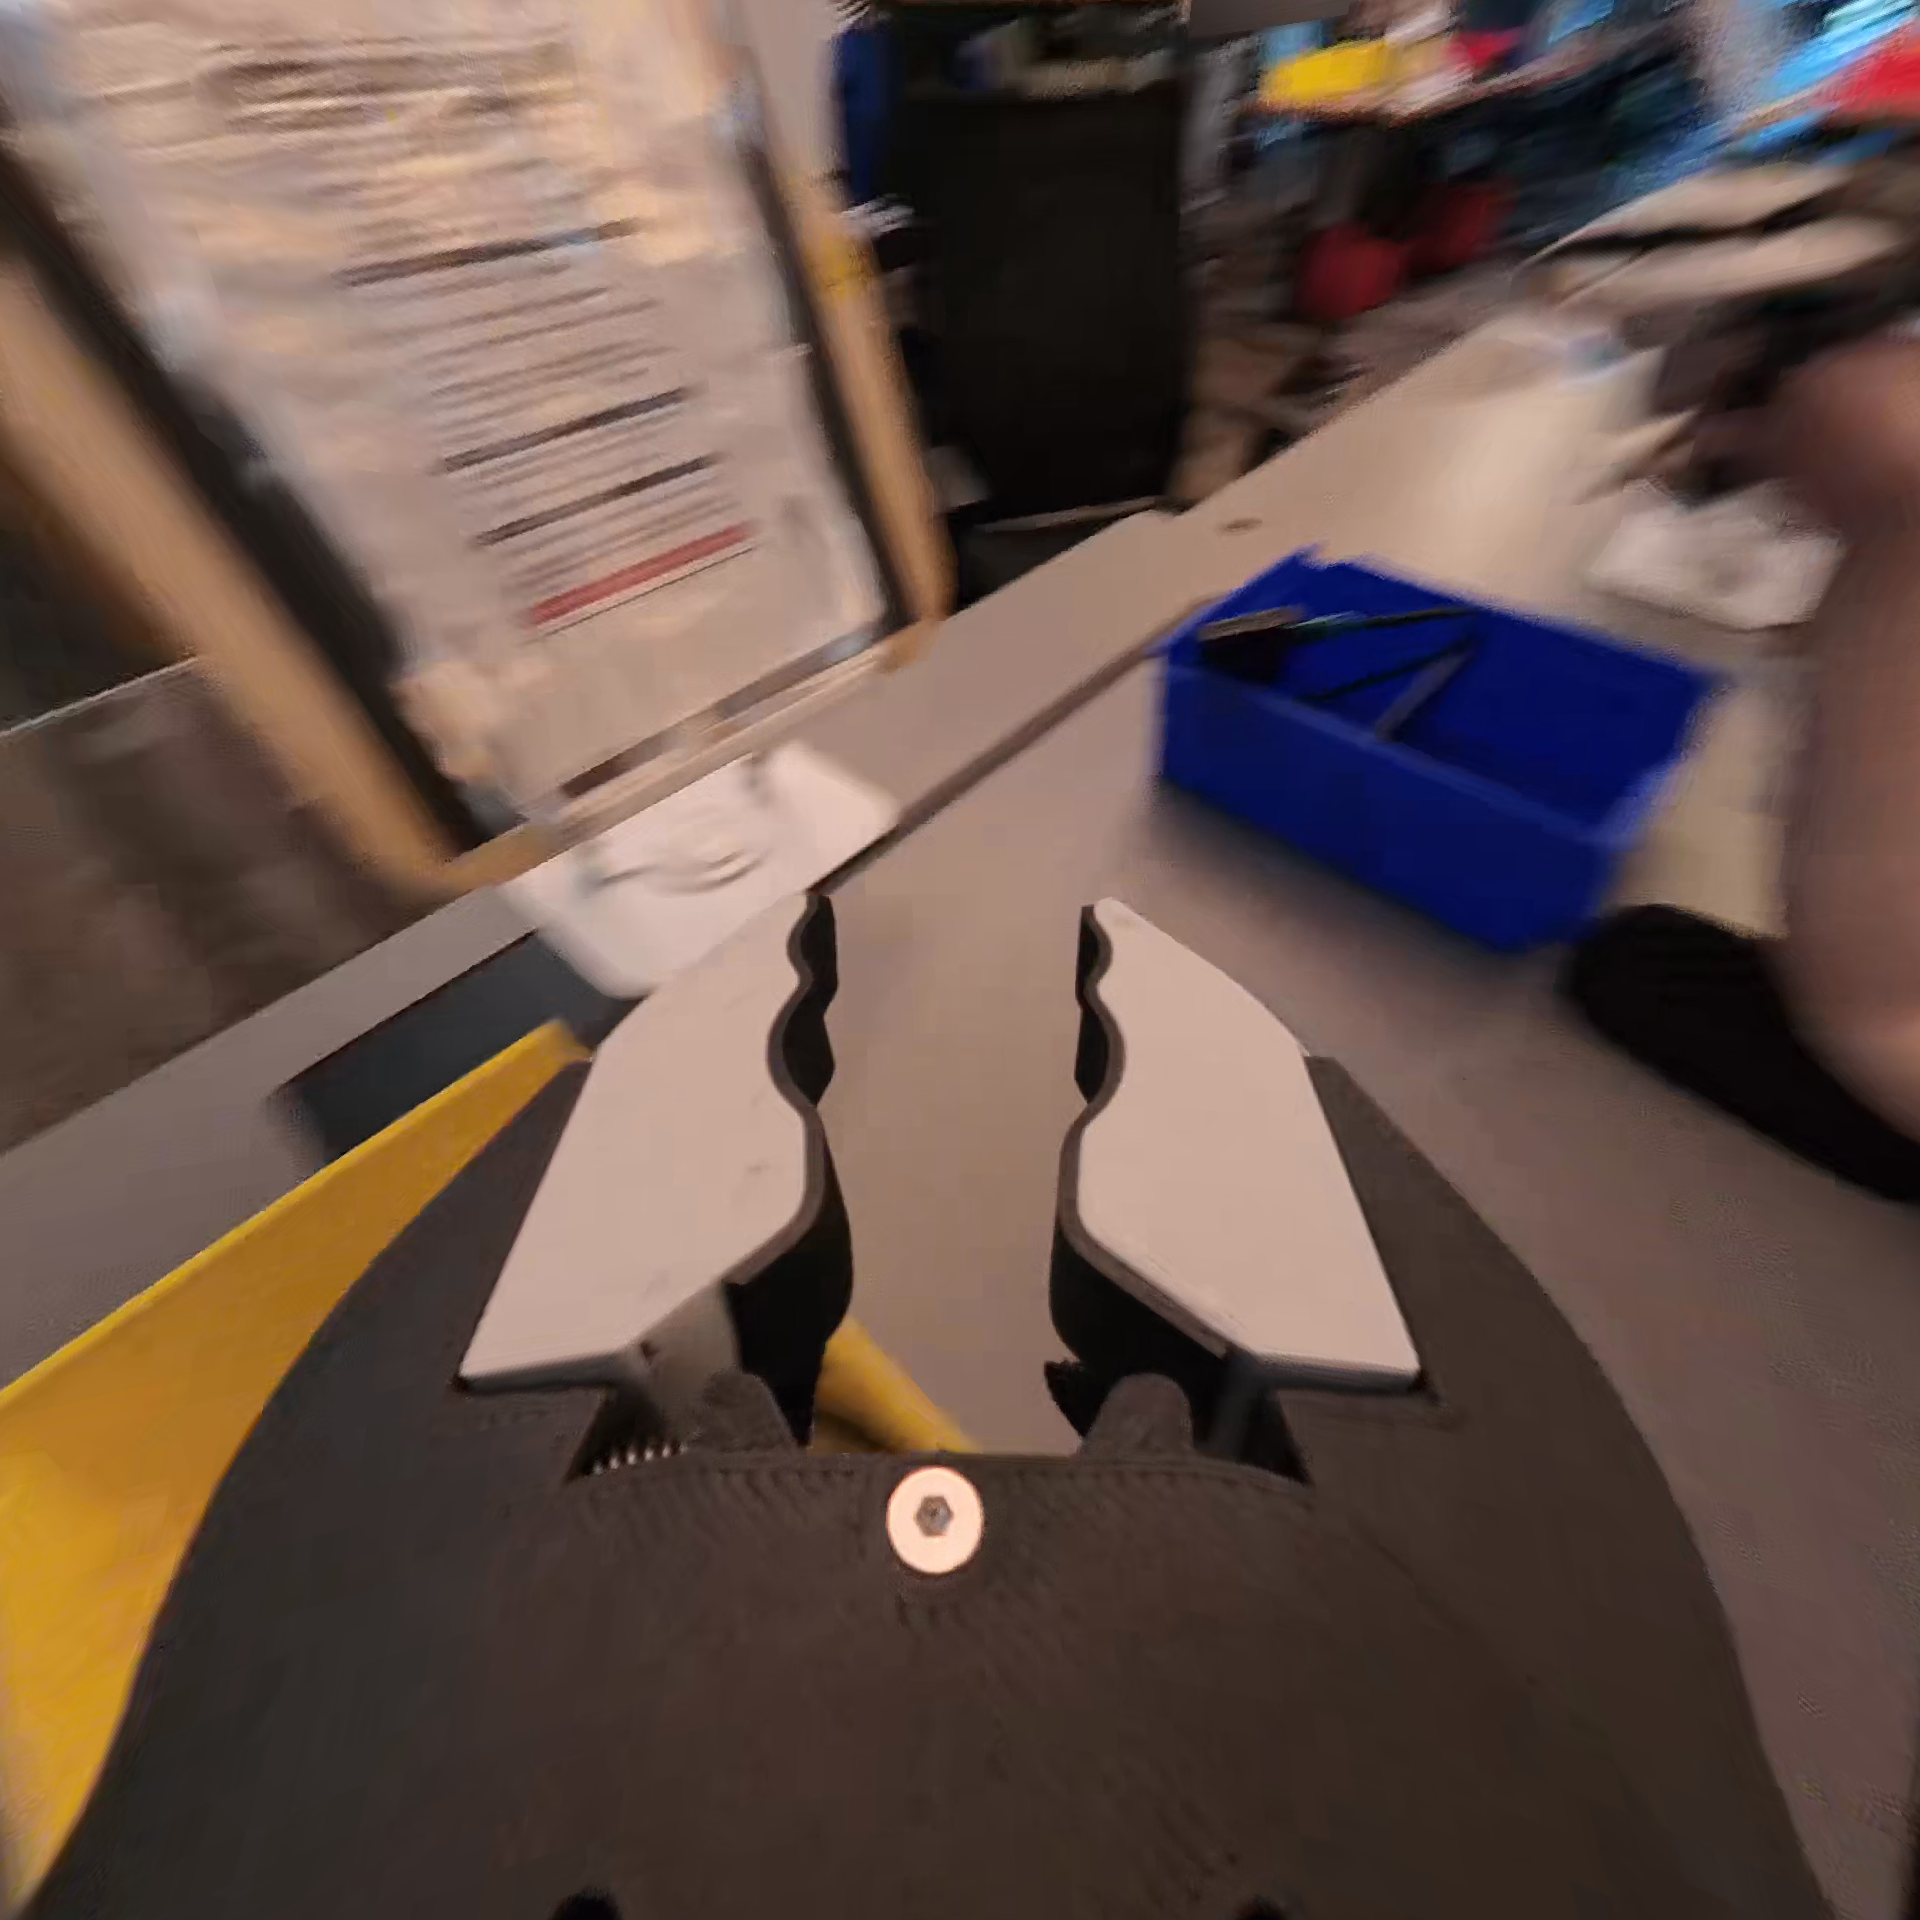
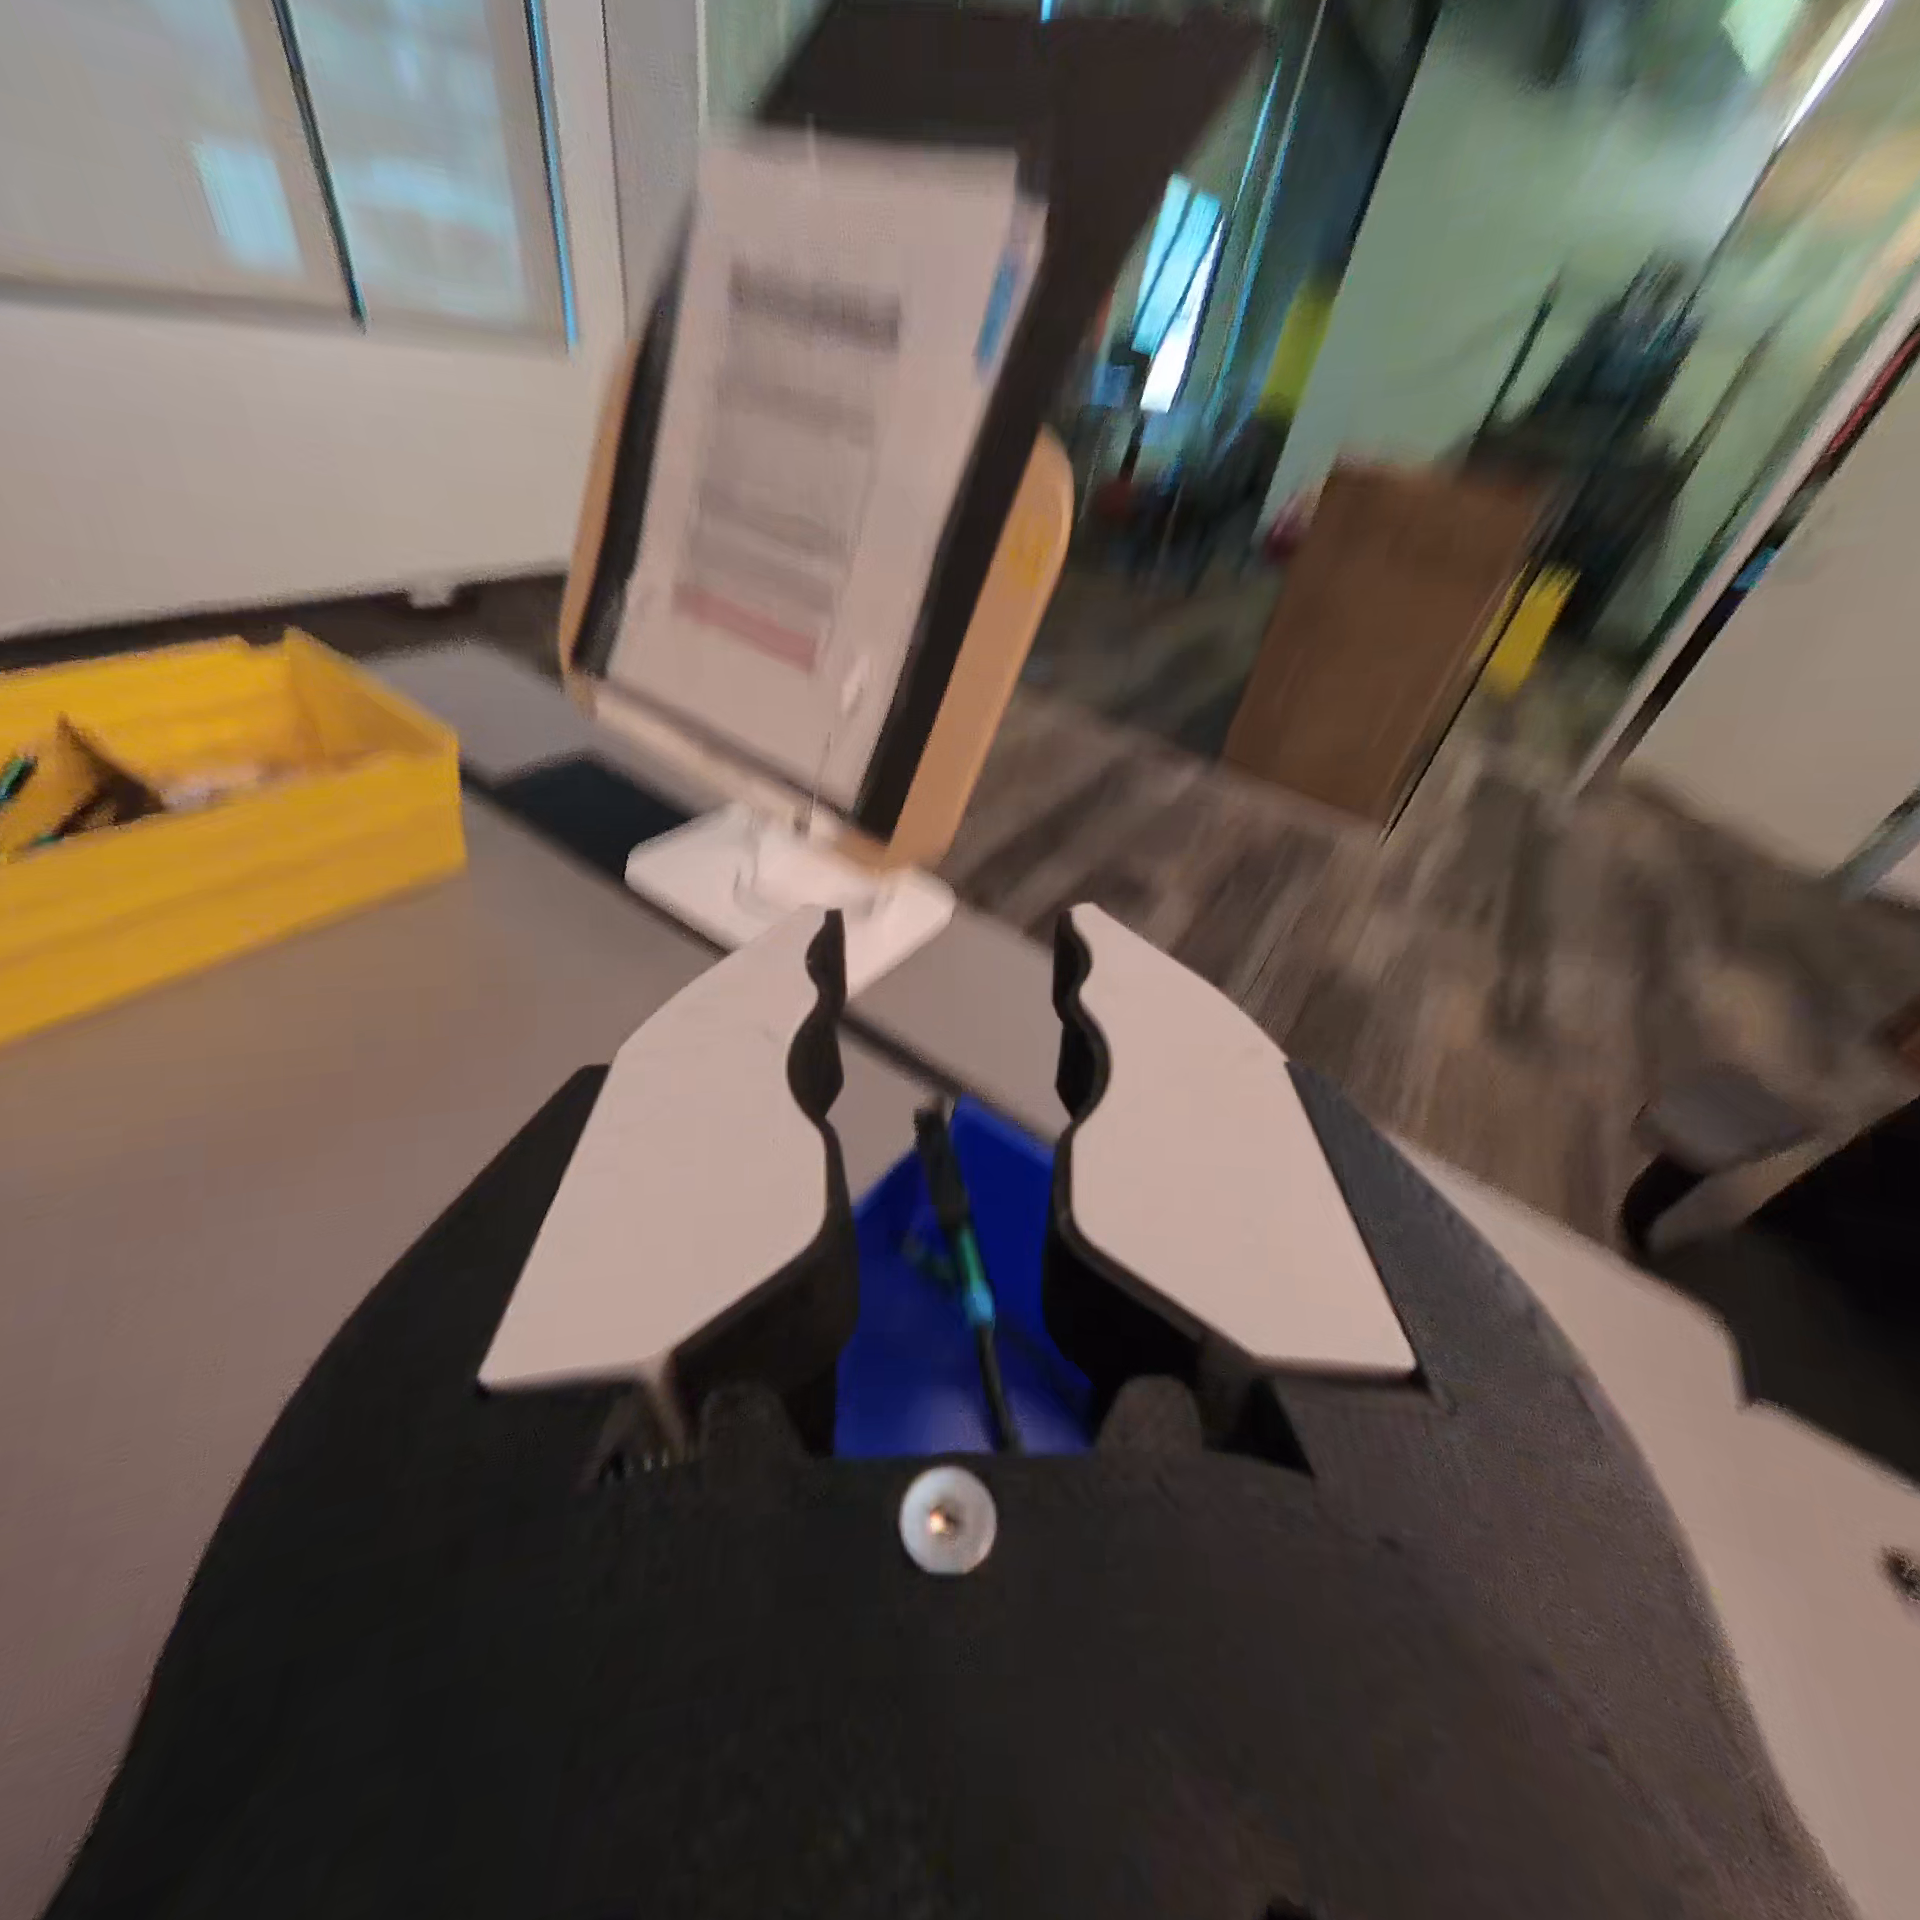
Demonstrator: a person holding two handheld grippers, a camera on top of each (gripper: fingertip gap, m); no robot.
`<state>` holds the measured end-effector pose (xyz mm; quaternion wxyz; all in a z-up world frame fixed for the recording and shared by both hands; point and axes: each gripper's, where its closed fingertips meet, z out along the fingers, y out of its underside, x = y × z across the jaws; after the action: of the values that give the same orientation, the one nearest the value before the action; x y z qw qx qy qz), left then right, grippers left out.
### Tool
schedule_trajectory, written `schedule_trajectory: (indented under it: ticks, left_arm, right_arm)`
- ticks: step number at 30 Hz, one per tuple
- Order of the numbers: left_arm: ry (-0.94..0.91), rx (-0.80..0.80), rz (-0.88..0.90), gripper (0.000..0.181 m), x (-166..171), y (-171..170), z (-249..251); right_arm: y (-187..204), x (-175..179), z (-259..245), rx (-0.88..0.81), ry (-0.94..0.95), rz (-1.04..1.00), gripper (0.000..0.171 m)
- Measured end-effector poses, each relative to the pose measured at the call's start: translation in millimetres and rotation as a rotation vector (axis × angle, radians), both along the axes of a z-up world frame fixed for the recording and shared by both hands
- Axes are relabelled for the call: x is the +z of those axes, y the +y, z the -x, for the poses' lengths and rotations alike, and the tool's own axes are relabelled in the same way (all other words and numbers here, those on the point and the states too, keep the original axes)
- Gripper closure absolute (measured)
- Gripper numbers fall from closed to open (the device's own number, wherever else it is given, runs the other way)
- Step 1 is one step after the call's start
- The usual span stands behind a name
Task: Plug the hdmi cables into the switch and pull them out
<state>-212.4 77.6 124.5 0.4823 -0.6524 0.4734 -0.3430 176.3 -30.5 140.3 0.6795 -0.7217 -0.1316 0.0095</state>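
Over the grey surface (image 1: 1039,727) I hold both tools in the air, views motion-blurred. My left hand-held gripper (image 1: 951,914) has its jaws apart, nothing between them; my right hand-held gripper (image 2: 940,925) is the same. Progress: I judge nothing plugged yet, no switch visible anywhere. Only cable candidate is a thin dark cable (image 2: 961,1247) inside the blue bin (image 1: 1455,790), directly below my right tool; whether it's HDMI I can't tell. Its long axis runs away from the camera, end tip pointing up and away. Yellow bin (image 2: 239,831) sits left, sign stand (image 2: 810,499) ahead.
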Motion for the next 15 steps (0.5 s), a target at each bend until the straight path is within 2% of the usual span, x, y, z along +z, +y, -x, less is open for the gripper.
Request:
schedule_trajectory:
  ticks: [3, 5, 10, 12, 15]
  left_arm:
    - [0.181, 0.317, -0.04, 0.137, -18.2, 42.2, 64.2]
    - [0.282, 0.404, -0.002, 0.139, -37.9, 57.1, 95.2]
    - [0.397, 0.424, 0.166, 0.143, -89.9, 87.1, 123.6]
    - [0.51, 0.369, 0.207, 0.144, -114.2, 86.0, 127.1]
    - [0.694, 0.268, 0.025, 0.144, -144.0, 90.5, 125.9]
  right_arm:
    - [-30.8, 54.8, 26.7, -0.021, -0.072, -0.266, 0.133]
    - [-45.4, 74.0, 44.2, -0.033, -0.133, -0.376, 0.135]
    - [-47.5, 77.6, 78.9, -0.01, -0.226, -0.386, 0.138]
    - [-40.9, 71.8, 90.0, 0.011, -0.26, -0.359, 0.138]
    - [-28.4, 60.6, 102.1, 0.043, -0.293, -0.309, 0.138]
